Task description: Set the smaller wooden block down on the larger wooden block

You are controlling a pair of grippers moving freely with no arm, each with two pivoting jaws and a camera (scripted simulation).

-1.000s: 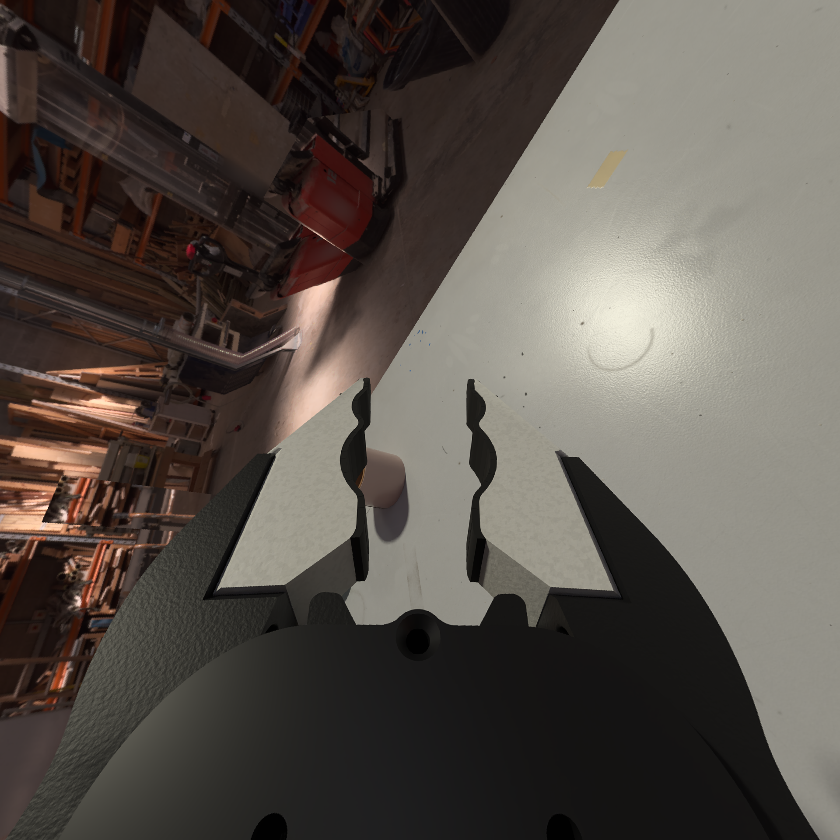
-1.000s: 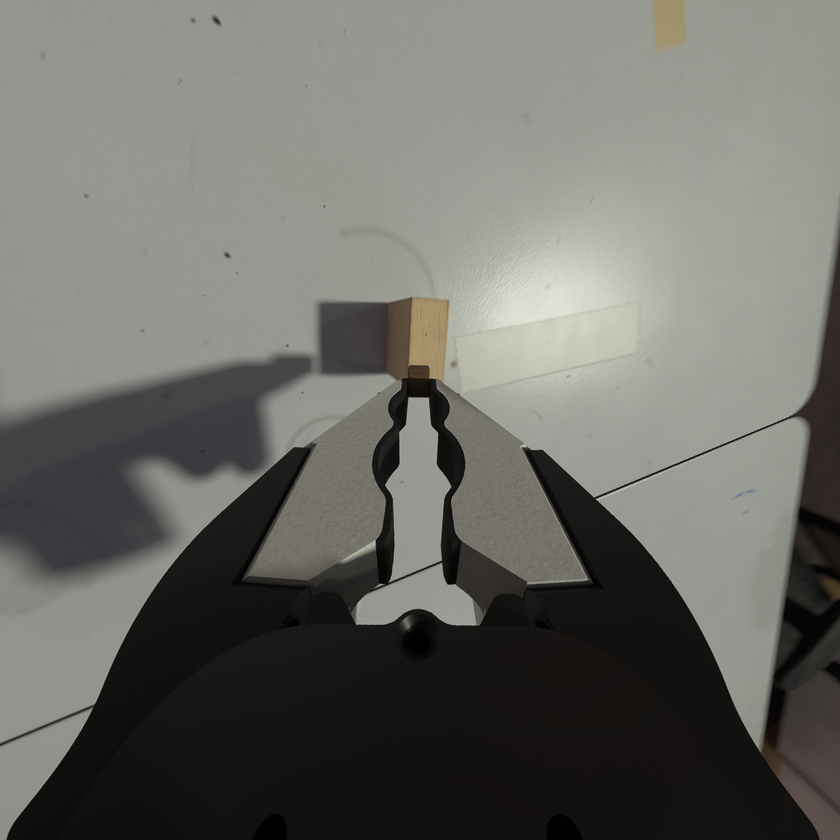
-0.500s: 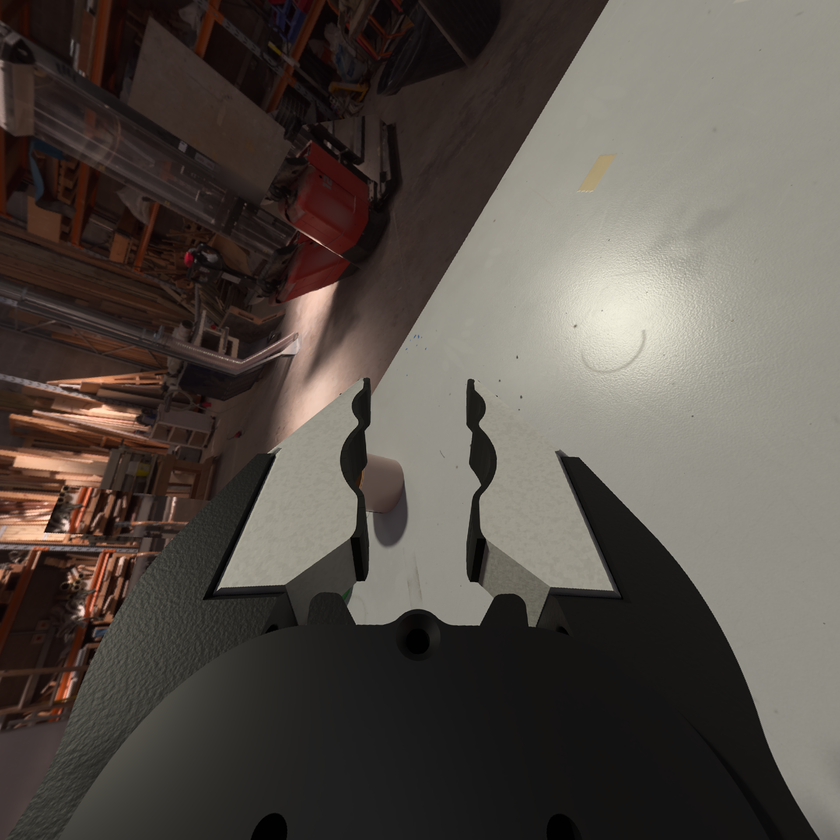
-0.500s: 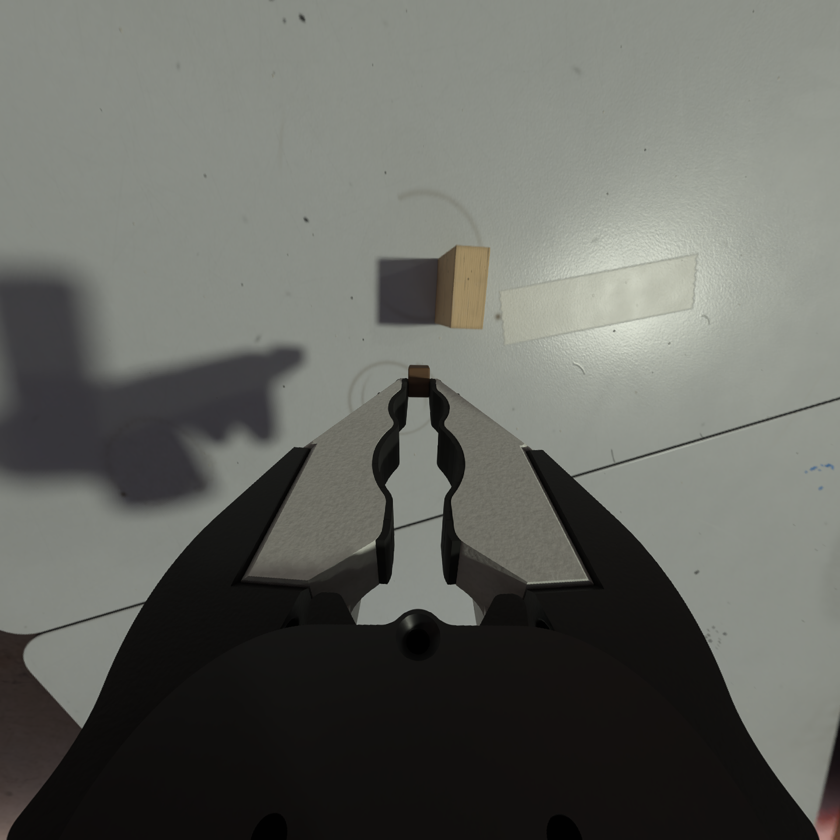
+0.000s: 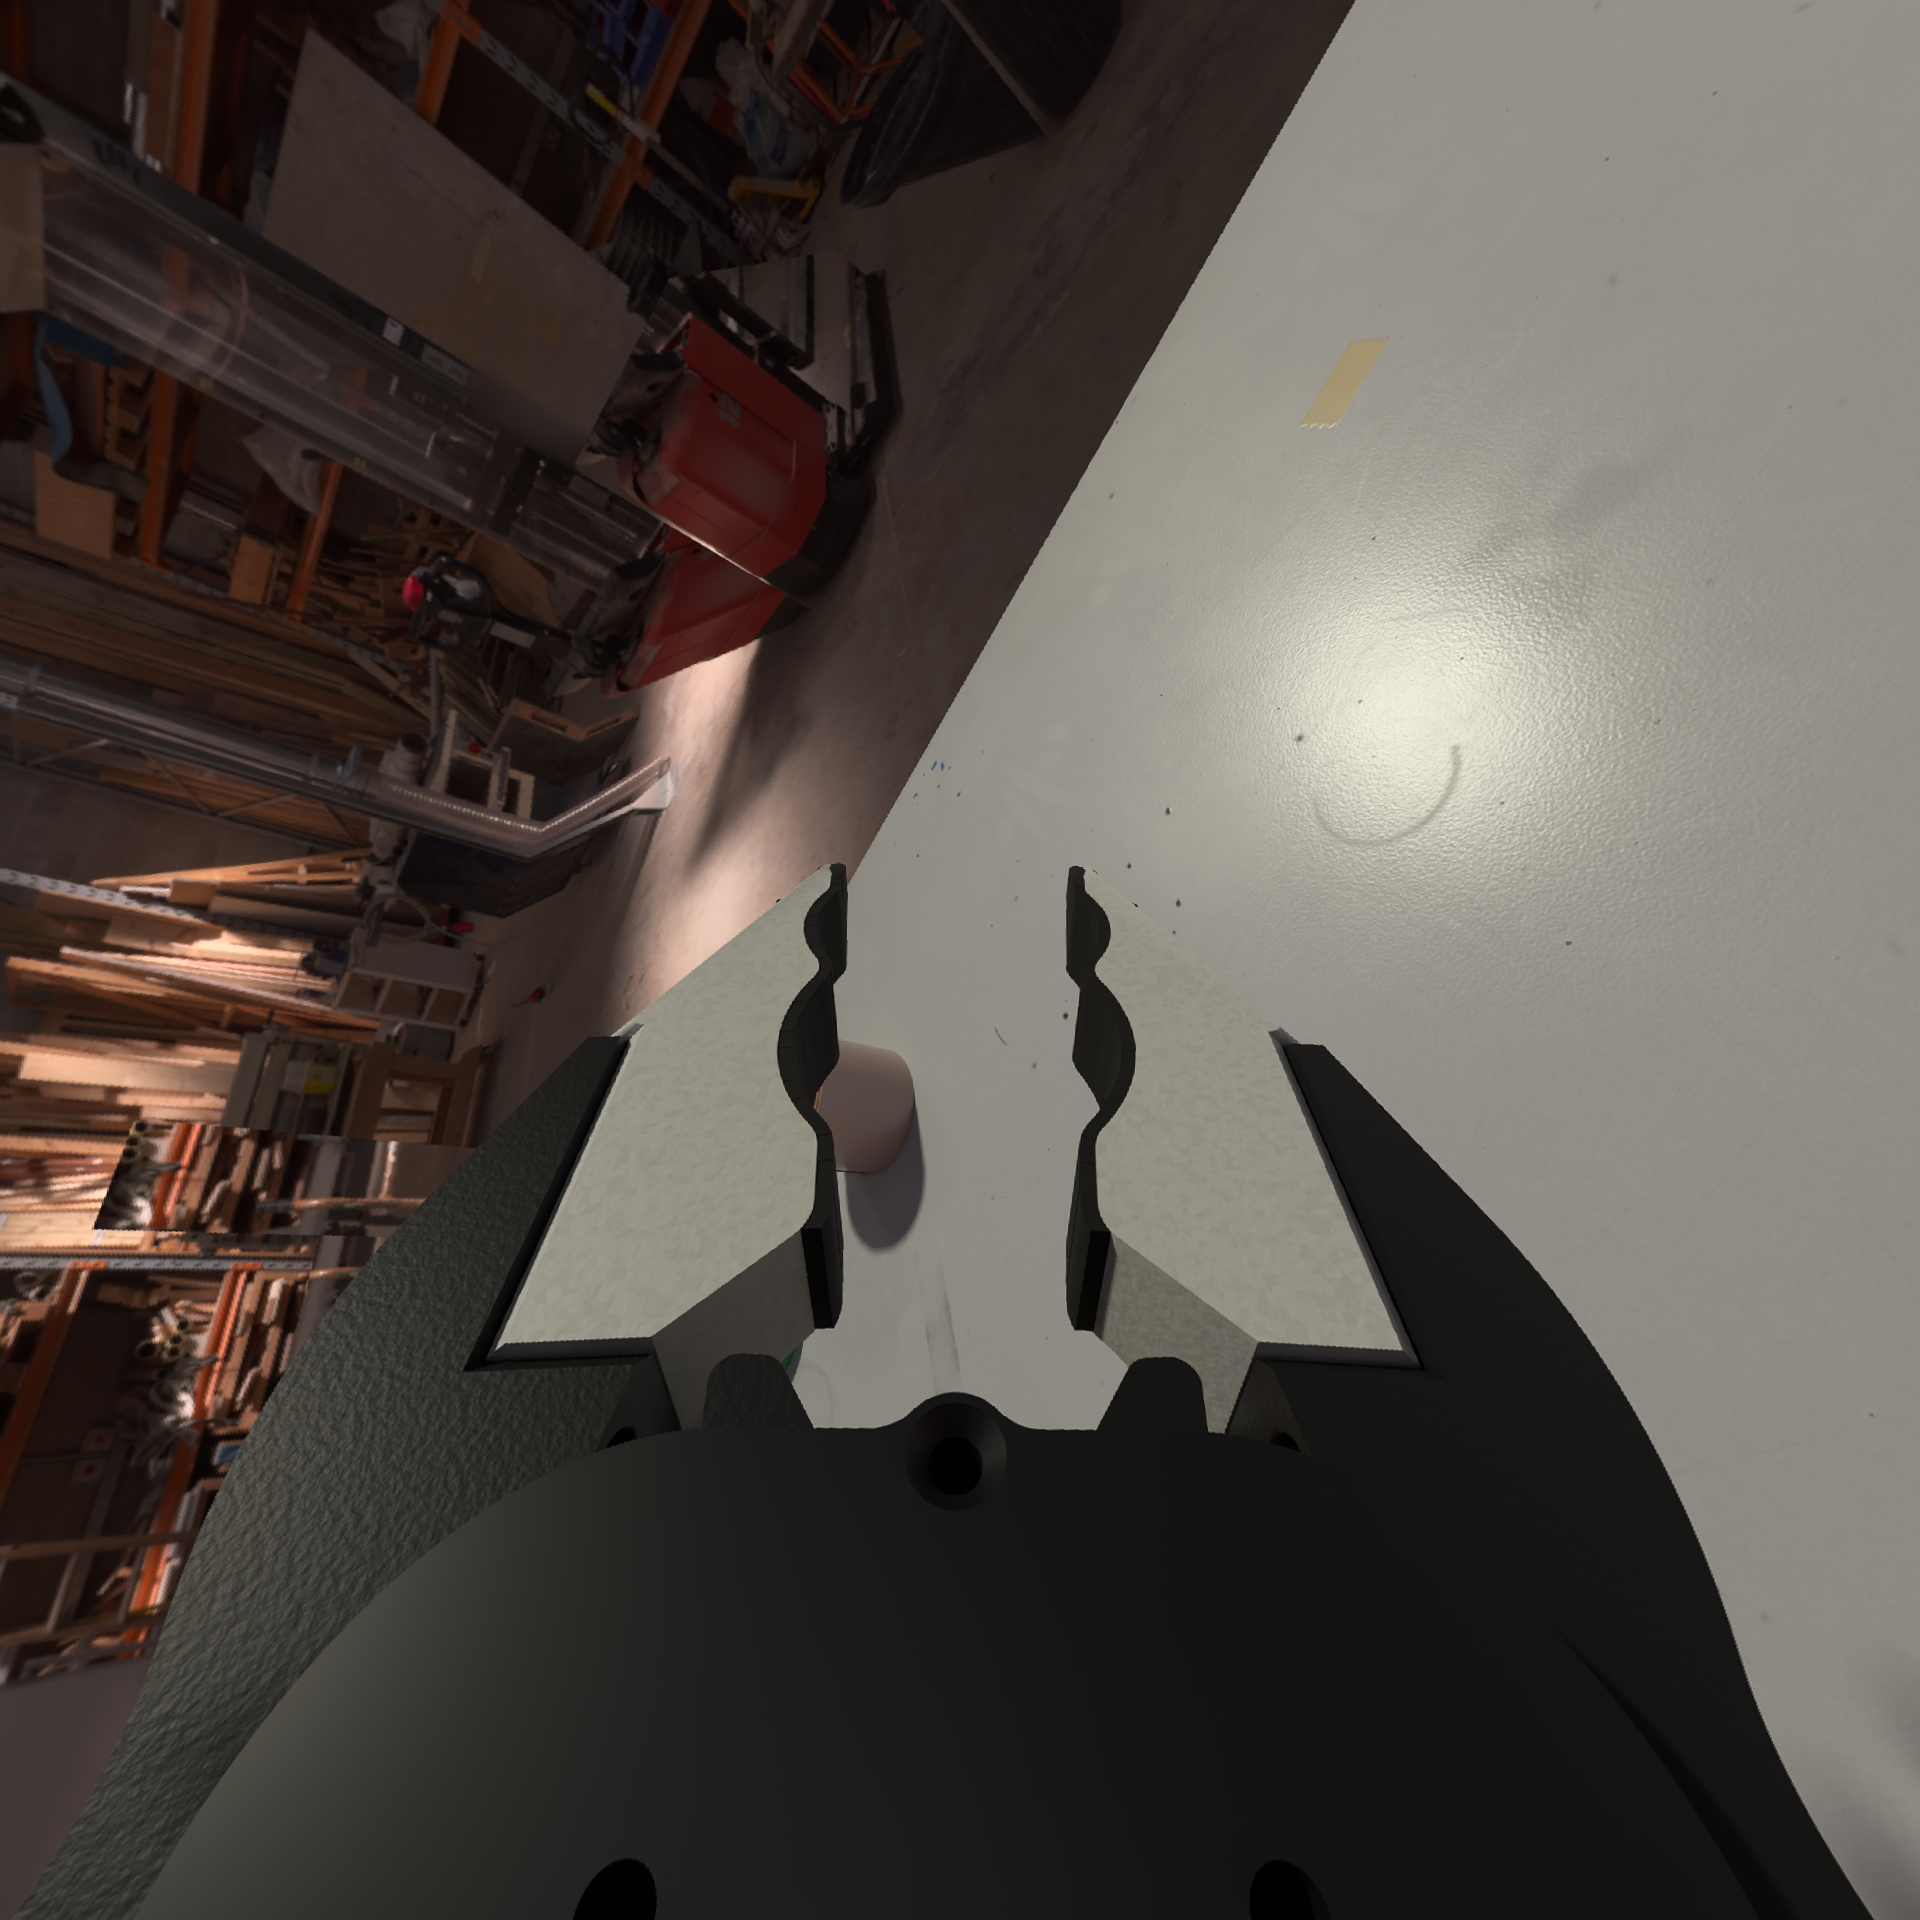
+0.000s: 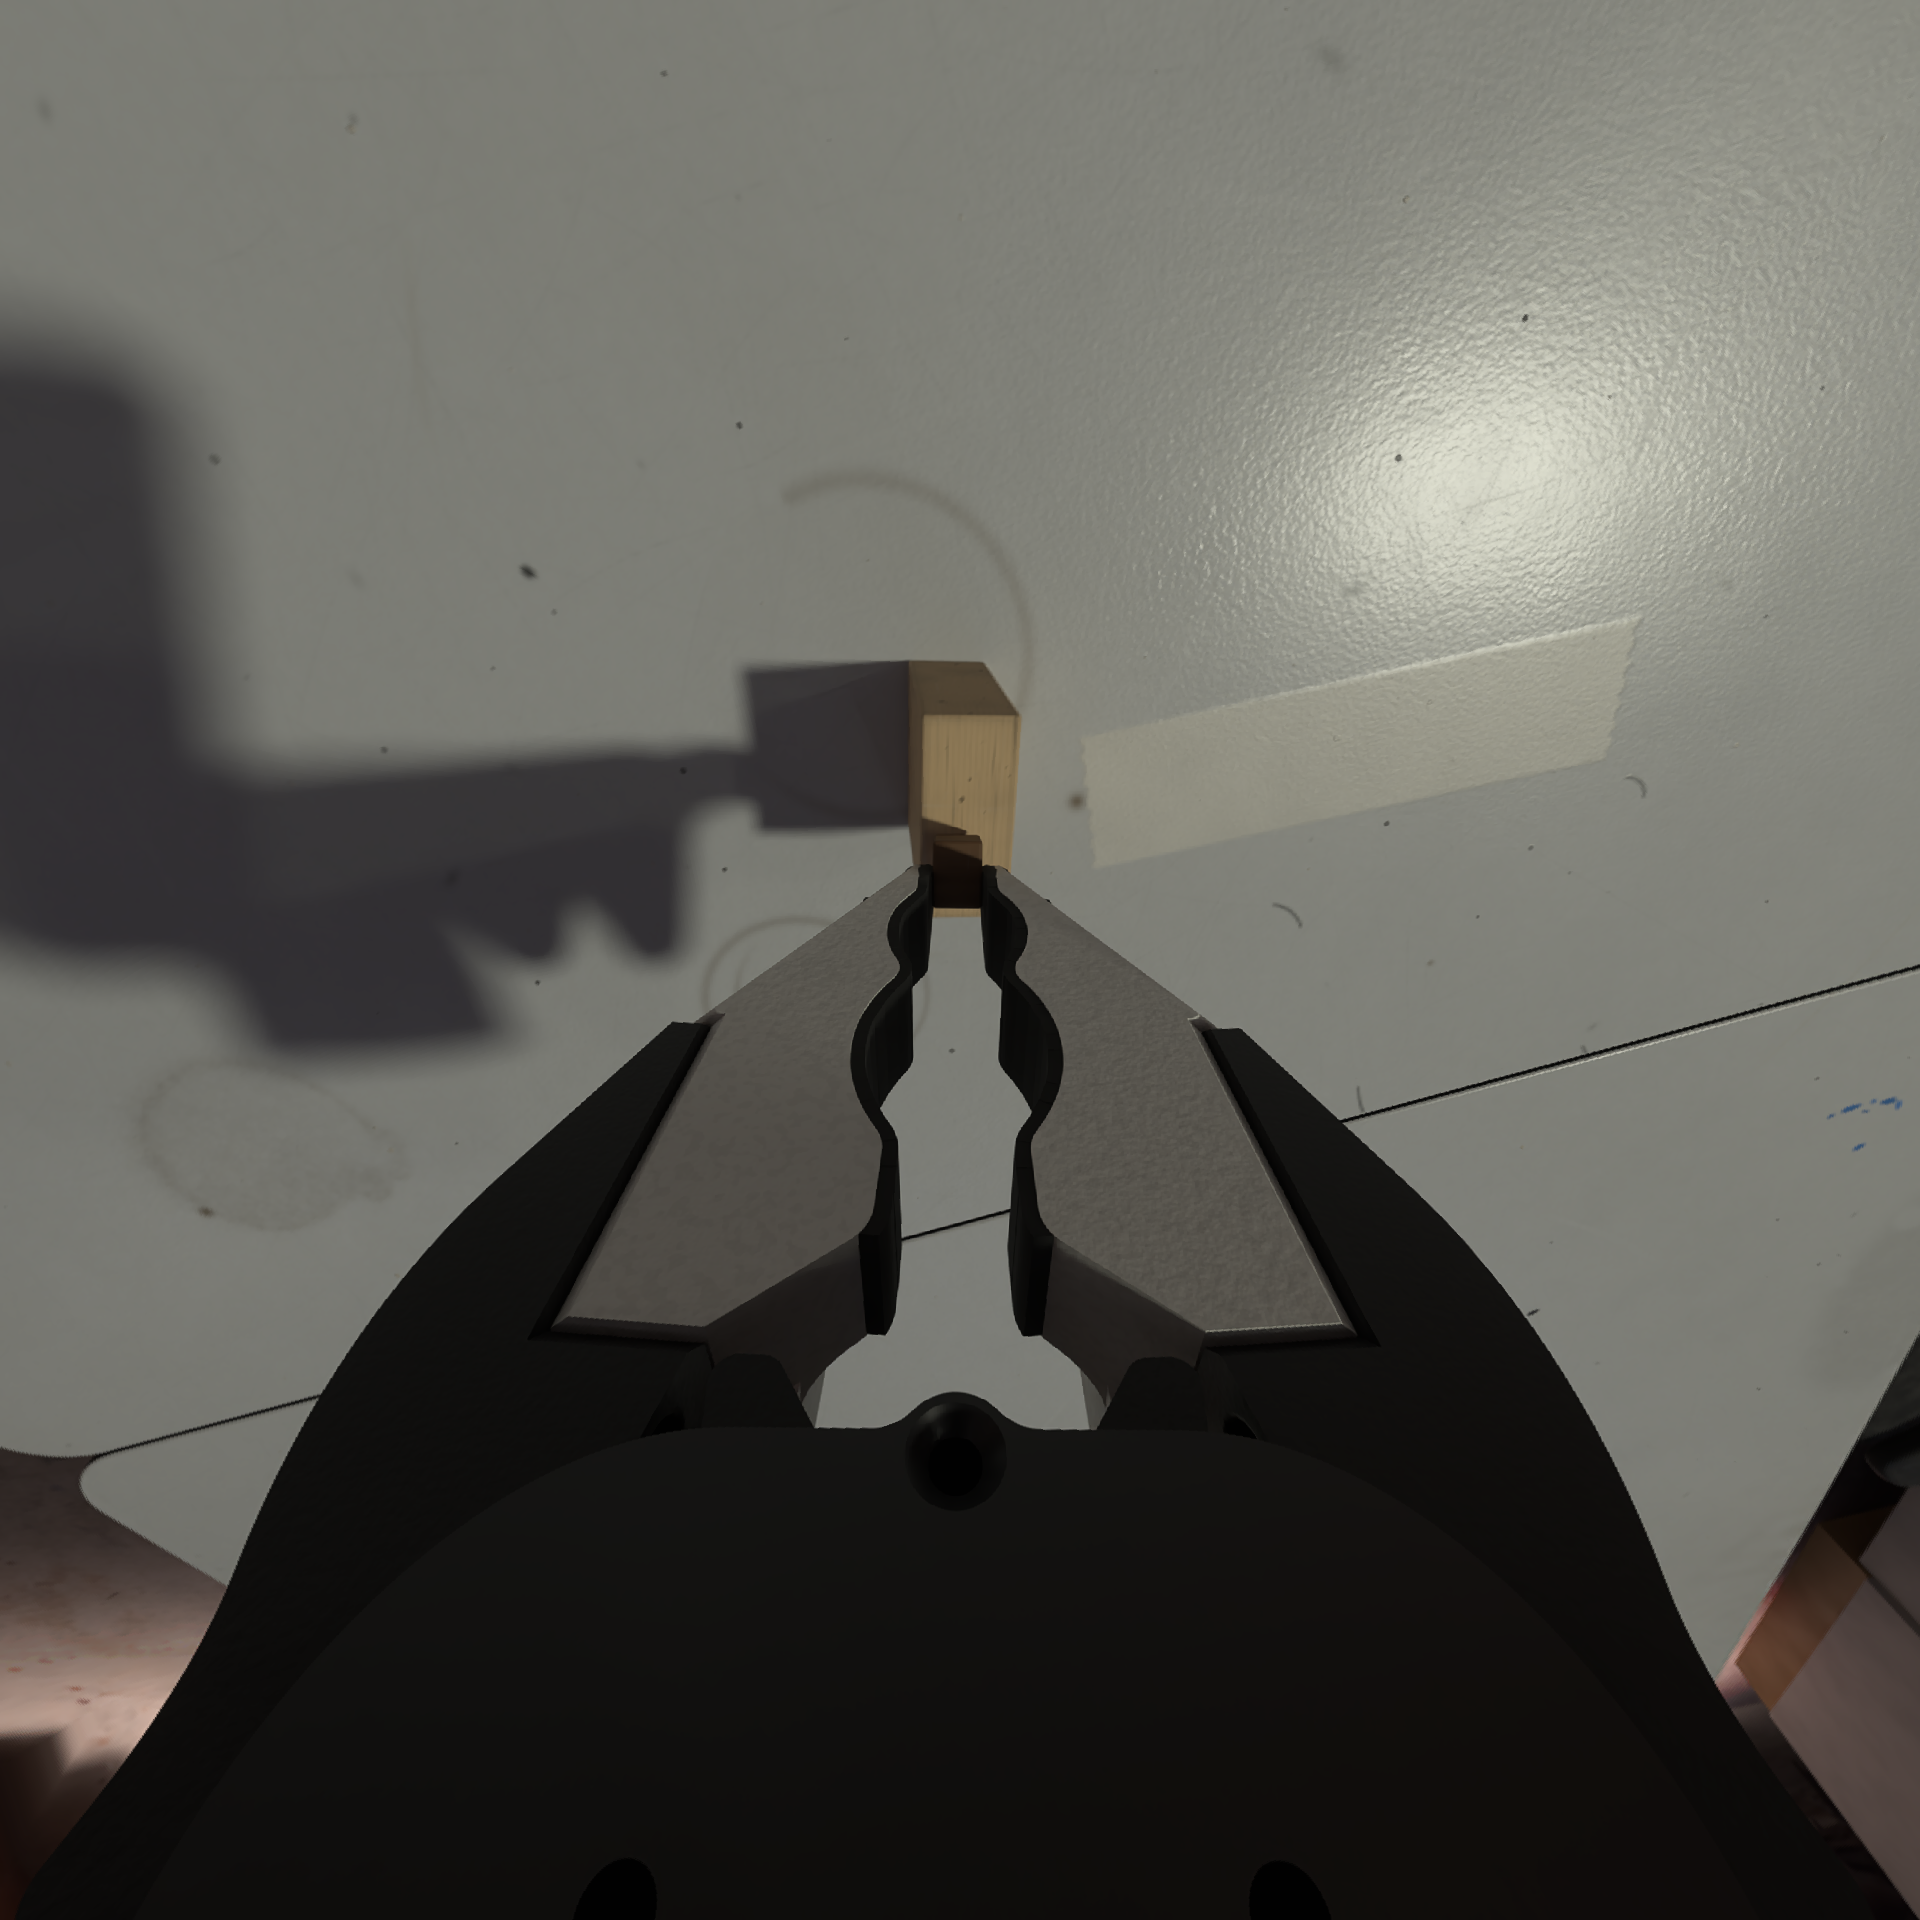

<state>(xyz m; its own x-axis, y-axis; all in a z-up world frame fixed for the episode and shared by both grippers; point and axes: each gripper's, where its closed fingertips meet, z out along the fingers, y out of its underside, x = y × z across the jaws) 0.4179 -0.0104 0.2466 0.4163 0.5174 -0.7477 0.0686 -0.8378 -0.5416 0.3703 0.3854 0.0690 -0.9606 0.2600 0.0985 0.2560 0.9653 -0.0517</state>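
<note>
Smaller wooden block is sitting pinched at the very tips of my right fingers, which are closing nearly together on it, dark in their shadow. I am holding it directly before the larger wooden block, which is standing well in from the bench edges, just beside a pale tape strip. My left fingers are gaping wide and gripping nothing near the bench's edge, with a pinkish cylinder lying beneath them.
</note>
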